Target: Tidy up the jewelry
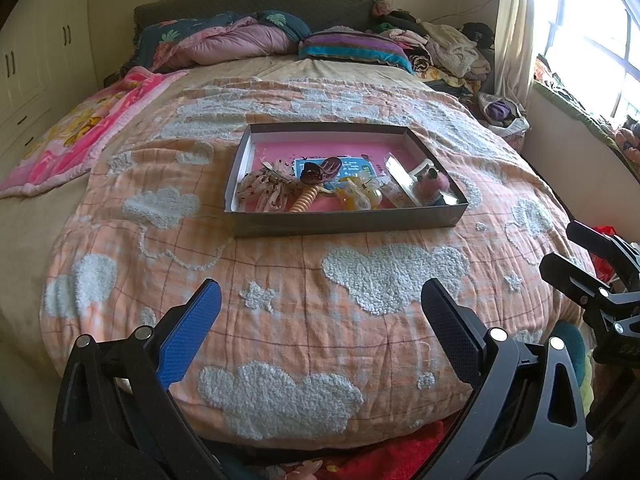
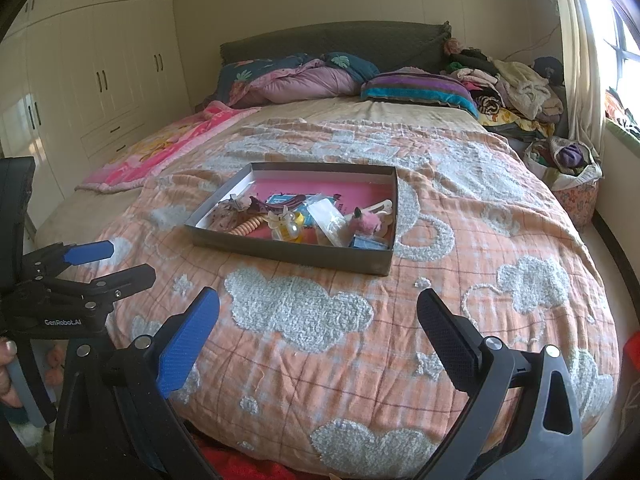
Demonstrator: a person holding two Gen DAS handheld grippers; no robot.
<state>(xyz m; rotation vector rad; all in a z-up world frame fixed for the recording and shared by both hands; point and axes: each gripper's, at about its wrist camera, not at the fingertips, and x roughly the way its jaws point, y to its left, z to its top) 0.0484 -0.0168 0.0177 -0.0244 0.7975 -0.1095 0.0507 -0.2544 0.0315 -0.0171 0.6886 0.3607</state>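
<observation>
Both pairs of fingers, on the left gripper [image 1: 320, 336] and right gripper [image 2: 318, 336], hang spread and empty over the bed [image 1: 360, 280], so reach forward to the jewelry box [image 1: 344, 224]; only the right view shows a hand [image 2: 6, 368]

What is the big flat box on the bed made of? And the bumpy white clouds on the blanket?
The box looks like thin cardboard: grey, matte walls with sharp folded corners and a white inner face. The clouds look like tufted yarn or fleece, raised and nubbly above the flat orange checked blanket, which appears to be quilted woven cloth, probably cotton. I cannot be sure of the fibre.
</observation>
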